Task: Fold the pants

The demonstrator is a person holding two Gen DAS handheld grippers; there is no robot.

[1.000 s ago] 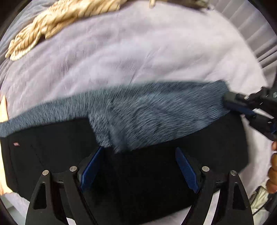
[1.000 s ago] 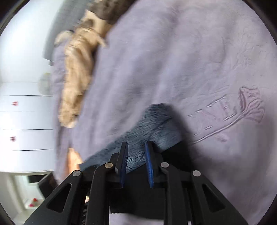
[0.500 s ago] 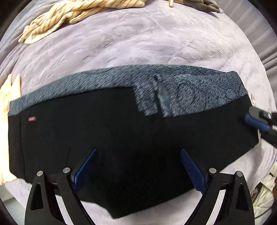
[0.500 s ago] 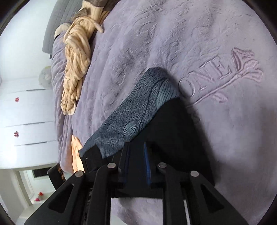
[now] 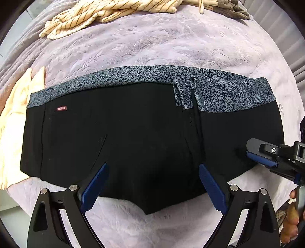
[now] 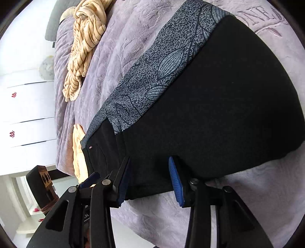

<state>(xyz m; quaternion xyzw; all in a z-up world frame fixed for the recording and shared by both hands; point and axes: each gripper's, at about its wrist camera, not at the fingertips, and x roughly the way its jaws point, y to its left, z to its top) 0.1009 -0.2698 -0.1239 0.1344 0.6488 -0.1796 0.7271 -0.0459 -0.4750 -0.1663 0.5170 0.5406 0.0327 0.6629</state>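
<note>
The black pants [image 5: 144,137] lie folded flat on the lilac bedspread, with a grey speckled leaf-print band [image 5: 225,91] along the far edge and a small red label [image 5: 62,108] at the left. My left gripper [image 5: 152,187] is open and empty, just above the pants' near edge. My right gripper [image 6: 150,181] is open and empty at the pants' right end, and it also shows in the left wrist view [image 5: 261,158]. In the right wrist view the pants [image 6: 219,106] fill the middle.
A striped cream garment [image 5: 99,17] lies bunched at the far side of the bed [image 5: 152,49]. A pale yellow cloth [image 5: 17,118] lies at the pants' left end. White drawers [image 6: 28,114] stand beyond the bed.
The grey-banded end has been laid down onto the black fabric. My right gripper has opened and let go of the pants. Both grippers have drawn back toward the near edge.
</note>
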